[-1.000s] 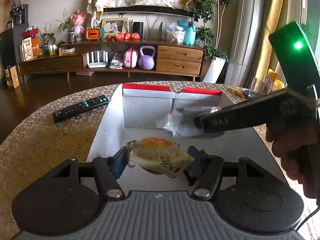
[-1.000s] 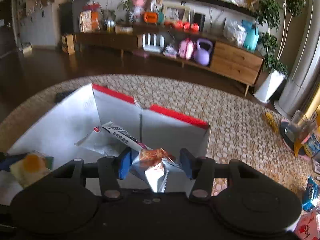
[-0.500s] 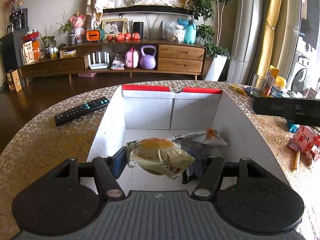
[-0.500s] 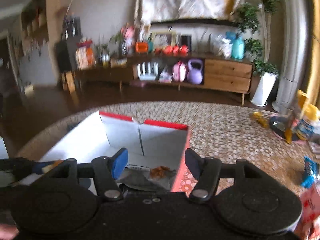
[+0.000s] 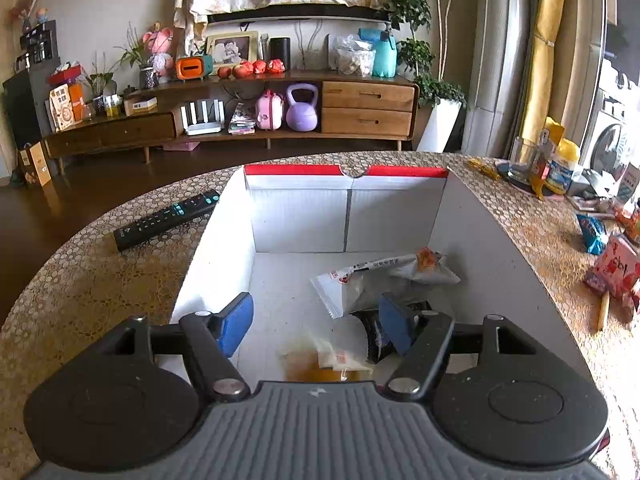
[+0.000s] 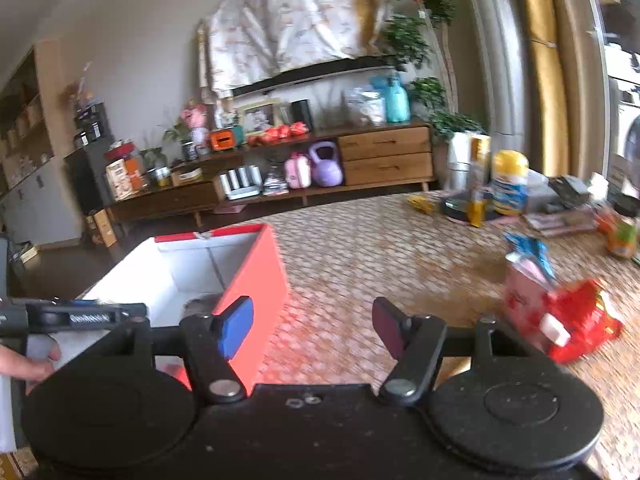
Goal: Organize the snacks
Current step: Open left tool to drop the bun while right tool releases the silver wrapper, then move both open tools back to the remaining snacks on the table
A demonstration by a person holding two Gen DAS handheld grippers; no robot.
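Note:
A red box with a white inside stands on the patterned table. Inside lie a silver snack packet, a dark packet and a bun in a clear wrapper on the floor, blurred. My left gripper hangs open and empty over the box. My right gripper is open and empty, over the table just right of the box's red wall. Pink and red snack packs and a blue packet lie to its right.
A black remote lies left of the box. A glass, a bottle and packets stand at the table's far right. Pink snack packs and a blue packet lie at the right. The left gripper's side shows over the box.
My left gripper has opened and the wrapped bun has dropped to the box floor. My right gripper has let go of the silver packet and swung right, out of the box.

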